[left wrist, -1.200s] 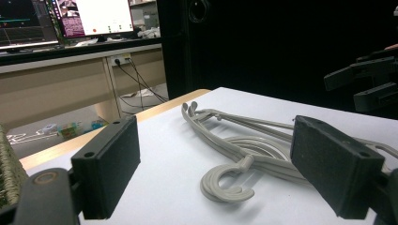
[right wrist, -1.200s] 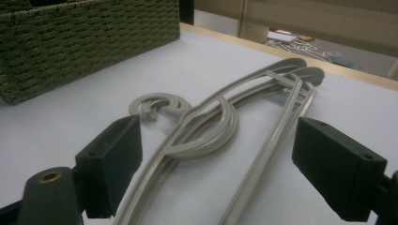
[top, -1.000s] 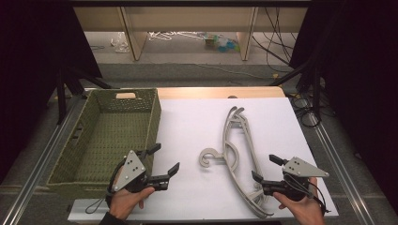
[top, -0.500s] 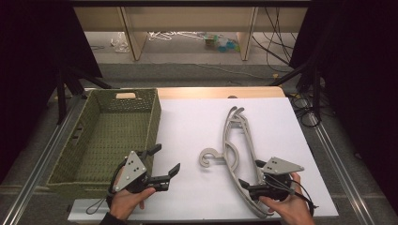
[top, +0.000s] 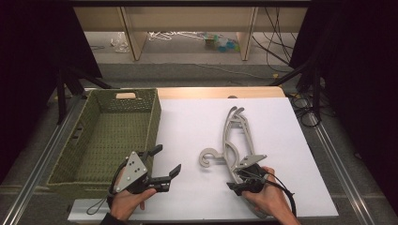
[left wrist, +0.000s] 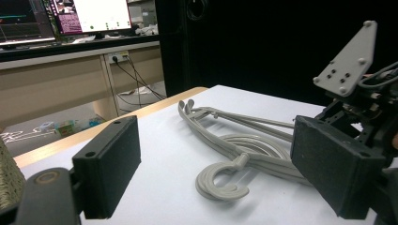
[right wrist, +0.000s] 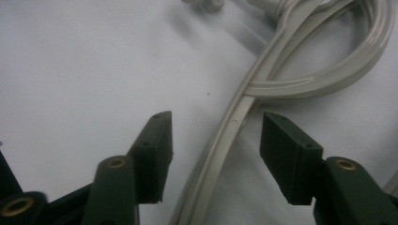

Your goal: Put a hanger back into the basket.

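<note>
Grey hanger between right hand-held gripper jaws, closing, not yet pinched

No readable text anywhere I look; the monitor behind my table shows windows too blurred to read.

Grey hangers, olive woven basket

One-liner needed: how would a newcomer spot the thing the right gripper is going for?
Start at the white table top; the green woven basket sits at its left. Right of it lies the pale grey hanger, its arm between the right gripper's just-closing jaws, not yet pinched. It is the only loose item there, thin and curved with a hook.
</note>
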Demonstrator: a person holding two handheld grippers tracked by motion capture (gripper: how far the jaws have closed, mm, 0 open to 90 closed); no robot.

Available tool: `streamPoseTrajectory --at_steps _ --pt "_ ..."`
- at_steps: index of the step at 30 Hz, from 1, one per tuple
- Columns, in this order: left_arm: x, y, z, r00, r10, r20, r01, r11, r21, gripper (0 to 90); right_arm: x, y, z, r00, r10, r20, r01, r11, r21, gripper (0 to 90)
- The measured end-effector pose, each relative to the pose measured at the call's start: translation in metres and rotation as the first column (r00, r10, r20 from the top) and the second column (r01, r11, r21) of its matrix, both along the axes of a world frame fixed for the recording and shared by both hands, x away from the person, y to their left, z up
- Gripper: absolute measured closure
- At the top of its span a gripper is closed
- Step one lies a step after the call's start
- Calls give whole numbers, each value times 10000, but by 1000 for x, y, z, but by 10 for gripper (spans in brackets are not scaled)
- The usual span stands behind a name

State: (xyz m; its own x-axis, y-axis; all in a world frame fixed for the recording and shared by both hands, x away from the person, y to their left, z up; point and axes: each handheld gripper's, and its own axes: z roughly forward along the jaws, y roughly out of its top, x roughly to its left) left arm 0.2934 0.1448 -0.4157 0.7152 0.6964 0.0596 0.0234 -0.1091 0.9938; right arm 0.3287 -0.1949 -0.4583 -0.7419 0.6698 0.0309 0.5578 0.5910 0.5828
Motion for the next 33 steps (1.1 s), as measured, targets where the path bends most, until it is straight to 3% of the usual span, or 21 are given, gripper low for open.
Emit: streamPoseTrajectory --at_steps 4,6,7,8,13,14,15,23,27,28,31,33 --pt "-1 0 0 10000 -4 -2 4 10000 -16 164 6 2 -2 9990 -19 -452 19 10000 0 525" --pt "-1 0 0 10000 -4 12 4 10000 45 164 10 3 -4 9982 -131 -591 139 9998 135 605" --pt "-1 0 0 10000 -4 12 4 10000 45 164 10 3 -1 9960 -206 -866 212 9998 65 637" --pt "-1 0 0 10000 9 -35 -9 10000 -4 163 11 1 -1 9981 -53 -612 64 9998 181 673" --pt "-2 0 0 10000 4 -26 -4 10000 1 164 14 -2 2 9957 -283 -877 318 9987 393 702" --pt "-2 1 1 10000 3 26 -3 10000 -1 164 13 -3 4 9932 -372 -1105 422 9982 429 705" --pt "-2 1 1 10000 7 30 -7 10000 -5 164 13 -3 4 9950 -386 -923 427 9982 419 709" --pt "-2 1 1 10000 30 41 -30 10000 -84 165 14 -14 17 9944 -569 -895 637 9952 747 736" --pt "-2 1 2 9999 13 120 -13 10000 -13 166 15 -30 26 9931 -689 -949 800 9896 1192 812" --pt "-2 1 1 9999 0 120 0 10000 33 166 16 -36 27 9953 -622 -746 721 9877 1386 809" --pt "-3 0 1 10000 21 45 -21 10000 26 166 16 -44 35 9956 -222 -910 375 9849 1692 818" --pt "-3 0 1 10000 14 60 -14 10000 27 167 16 -48 40 9971 -102 -753 213 9886 1490 820"
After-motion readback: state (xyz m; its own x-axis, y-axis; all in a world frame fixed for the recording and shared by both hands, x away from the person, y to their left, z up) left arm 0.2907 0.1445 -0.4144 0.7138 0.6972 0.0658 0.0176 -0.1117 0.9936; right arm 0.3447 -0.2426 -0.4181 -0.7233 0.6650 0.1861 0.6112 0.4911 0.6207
